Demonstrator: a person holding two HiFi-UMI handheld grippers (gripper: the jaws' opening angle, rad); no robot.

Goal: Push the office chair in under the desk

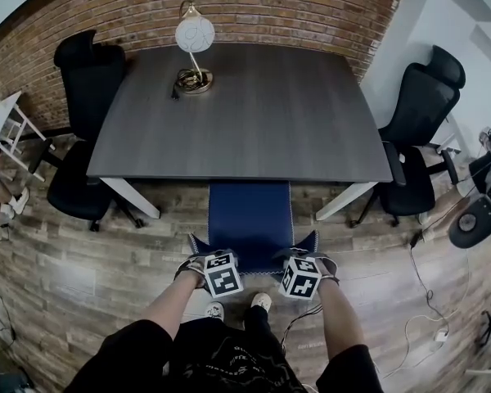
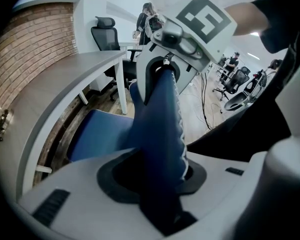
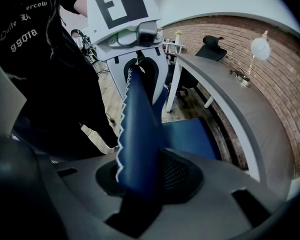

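The blue office chair [image 1: 250,211] stands square to the near edge of the dark grey surface [image 1: 254,113]. The front of its seat is already tucked beneath the edge, and its backrest [image 2: 160,114] is well short of it on the person's side. The left tool [image 1: 204,260] is clamped on the stitched top edge of the backrest near one corner, and the right tool [image 1: 311,259] is clamped the same way near the other, each with the thin blue edge pinched between its jaws. The likeliest trouble is an uneven shove: if one tool leads, the chair could swivel or its wheels veer, steering the seat toward the left white leg [image 1: 132,196] or the right white leg [image 1: 344,201]. The grips sit on a narrow padded rim, so a hard push might let the jaws slide off it. Late in the push the backrest will probably meet the surface's near edge. If the tools ride in with it they could be caught there, though the backrest's height against that edge cannot be told from here. The gap between the two legs looks comfortably wider than the seat, and the wooden floor [image 1: 147,260] beneath is bare. The lamp [image 1: 195,47] stands at the far side, well apart from the push. A black chair [image 1: 78,137] at the left end, another black seat [image 1: 417,129] at the right end and loose cables [image 1: 430,293] all lie outside the straight path.
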